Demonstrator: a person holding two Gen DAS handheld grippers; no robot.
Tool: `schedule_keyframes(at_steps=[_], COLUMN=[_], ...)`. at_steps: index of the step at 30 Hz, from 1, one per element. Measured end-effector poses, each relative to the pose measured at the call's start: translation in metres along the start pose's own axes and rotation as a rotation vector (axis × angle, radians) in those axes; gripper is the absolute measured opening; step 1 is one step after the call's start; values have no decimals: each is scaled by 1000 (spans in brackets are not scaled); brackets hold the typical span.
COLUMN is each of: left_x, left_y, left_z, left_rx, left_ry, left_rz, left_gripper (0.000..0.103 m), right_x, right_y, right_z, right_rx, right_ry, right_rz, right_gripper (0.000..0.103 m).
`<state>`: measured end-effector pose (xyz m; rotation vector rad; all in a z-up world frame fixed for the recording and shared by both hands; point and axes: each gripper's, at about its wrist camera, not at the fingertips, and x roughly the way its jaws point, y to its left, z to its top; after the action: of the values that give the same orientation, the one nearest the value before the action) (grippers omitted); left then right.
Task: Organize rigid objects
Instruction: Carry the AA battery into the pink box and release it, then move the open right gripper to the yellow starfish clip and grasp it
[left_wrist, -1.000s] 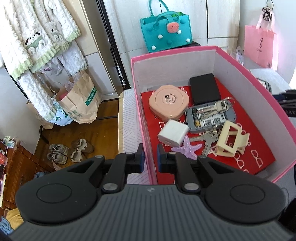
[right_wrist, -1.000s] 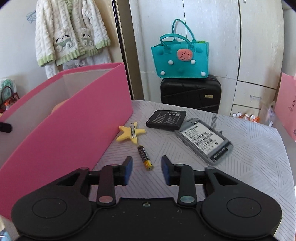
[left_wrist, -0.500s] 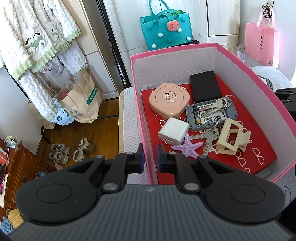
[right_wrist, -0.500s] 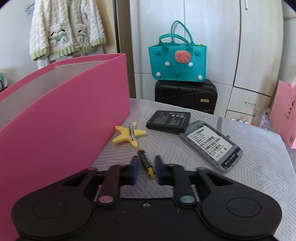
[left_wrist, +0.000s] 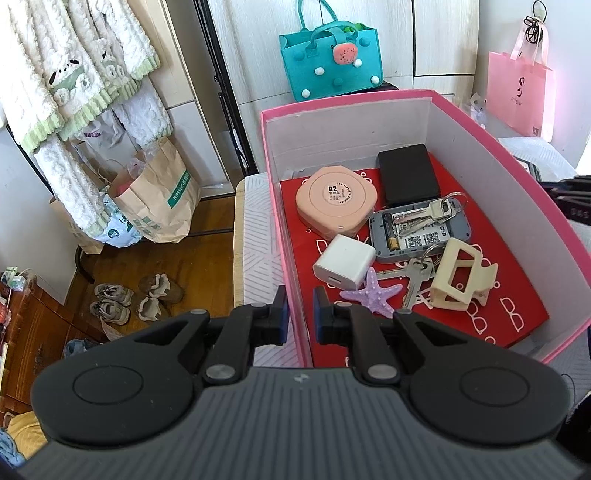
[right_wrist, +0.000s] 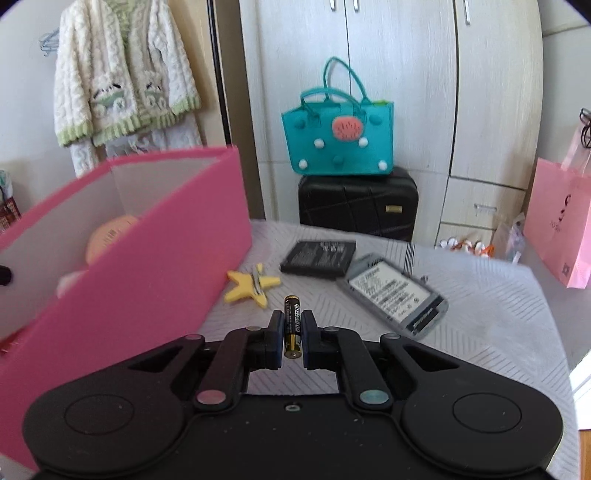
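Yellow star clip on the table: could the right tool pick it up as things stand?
Probably not yet. The right tool is shut on the battery, so it has no free grip. The yellow star clip itself lies uncovered on the table, just ahead and beside the pink box.

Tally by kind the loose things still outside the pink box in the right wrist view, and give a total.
Battery held in the right gripper: AA battery, 1
Yellow star clip: 1
Black battery pack: 1
Grey battery cover: 1
Total: 4
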<state>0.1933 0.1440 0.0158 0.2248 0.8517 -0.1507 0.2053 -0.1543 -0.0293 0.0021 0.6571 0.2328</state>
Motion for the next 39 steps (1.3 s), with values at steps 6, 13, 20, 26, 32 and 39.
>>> schedule_keyframes(at_steps=[6,13,20,26,32,39], left_x=[0,-1,-2,-3,-3,-3], left_y=[2,4,6,8,8,10], left_z=[0,-2,-2,-2,-1,-1], left_rx=[-3,-6,-20,-20,-32,-36], left_ry=[-8,-15,-21,-20,-23,-22], left_rz=[-9,-24,-38,-44,-44,-43], left_gripper=[11,11,11,11,11,11], right_x=[-45,-69,-49,-52,-52,-29], right_y=[12,52,74,61,30,-8], right_z=[22,40,40,40,41,30], right_rx=[10,-87,-140,-77,8,4], right_ry=[-104,-118,-56,-90,-119,-81], right_rz=[140,392,342,308,226,5], right_gripper=[11,11,11,20,31,41])
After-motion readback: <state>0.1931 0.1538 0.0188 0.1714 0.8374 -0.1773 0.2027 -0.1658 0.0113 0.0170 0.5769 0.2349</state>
